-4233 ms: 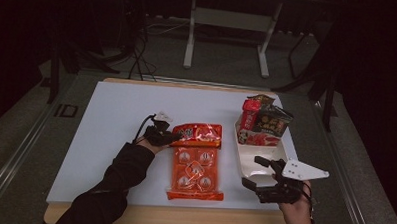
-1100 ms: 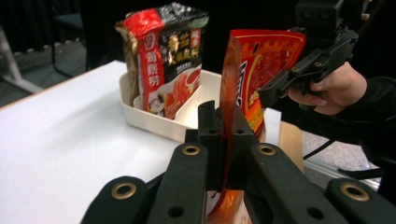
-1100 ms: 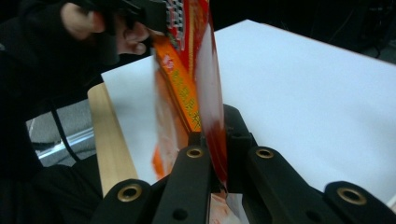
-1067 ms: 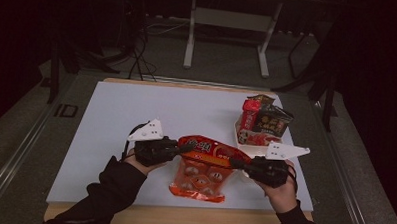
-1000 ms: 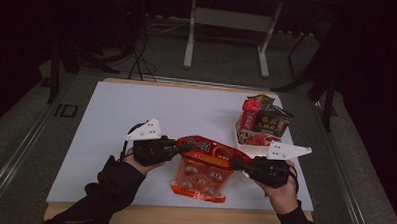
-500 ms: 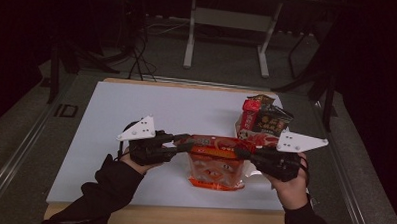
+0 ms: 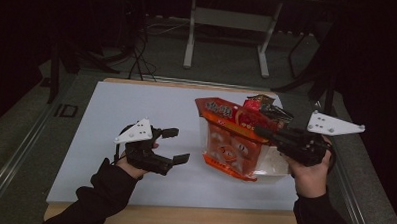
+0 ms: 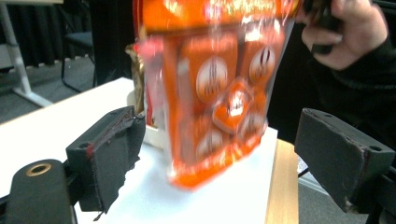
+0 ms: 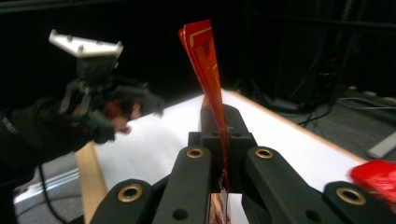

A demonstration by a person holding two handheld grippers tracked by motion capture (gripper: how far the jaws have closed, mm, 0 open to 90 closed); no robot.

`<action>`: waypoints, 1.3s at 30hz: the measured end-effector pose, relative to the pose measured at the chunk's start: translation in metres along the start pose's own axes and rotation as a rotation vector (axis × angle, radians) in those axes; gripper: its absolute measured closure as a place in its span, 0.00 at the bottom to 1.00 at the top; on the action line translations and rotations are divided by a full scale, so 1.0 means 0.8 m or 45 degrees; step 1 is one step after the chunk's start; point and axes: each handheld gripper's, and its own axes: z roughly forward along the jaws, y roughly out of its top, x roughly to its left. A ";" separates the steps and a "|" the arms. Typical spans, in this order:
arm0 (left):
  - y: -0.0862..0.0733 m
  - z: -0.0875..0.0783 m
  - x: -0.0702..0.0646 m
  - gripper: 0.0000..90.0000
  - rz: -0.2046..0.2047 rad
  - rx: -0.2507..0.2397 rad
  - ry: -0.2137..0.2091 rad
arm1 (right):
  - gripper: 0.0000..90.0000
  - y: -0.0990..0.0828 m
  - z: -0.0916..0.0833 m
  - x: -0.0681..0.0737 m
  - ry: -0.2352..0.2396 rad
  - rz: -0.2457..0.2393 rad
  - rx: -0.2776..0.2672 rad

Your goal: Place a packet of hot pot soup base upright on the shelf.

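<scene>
Right gripper (image 7: 266, 133) clamps orange snack bag (image 7: 230, 140) by its top edge, lifted off table (image 7: 136, 105). Left gripper (image 7: 178, 145) jaws have just opened wide, empty.

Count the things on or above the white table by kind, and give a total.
Orange plastic snack bag with round pieces: 1
White tray: 1
Dark and red snack packets standing in the tray: 2
Black hand-held tongs: 2, left and right
Total: 6
</scene>
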 end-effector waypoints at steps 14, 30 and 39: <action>-0.040 -0.017 0.004 0.02 -0.054 0.048 0.093 | 1.00 0.027 -0.046 -0.029 -0.167 -0.018 -0.054; -0.102 -0.035 0.008 0.02 -0.183 0.075 0.137 | 1.00 -0.010 -0.055 -0.067 -0.279 0.048 0.027; -0.122 -0.031 0.012 0.02 -0.174 0.080 0.167 | 1.00 -0.017 -0.040 -0.076 -0.272 0.048 0.037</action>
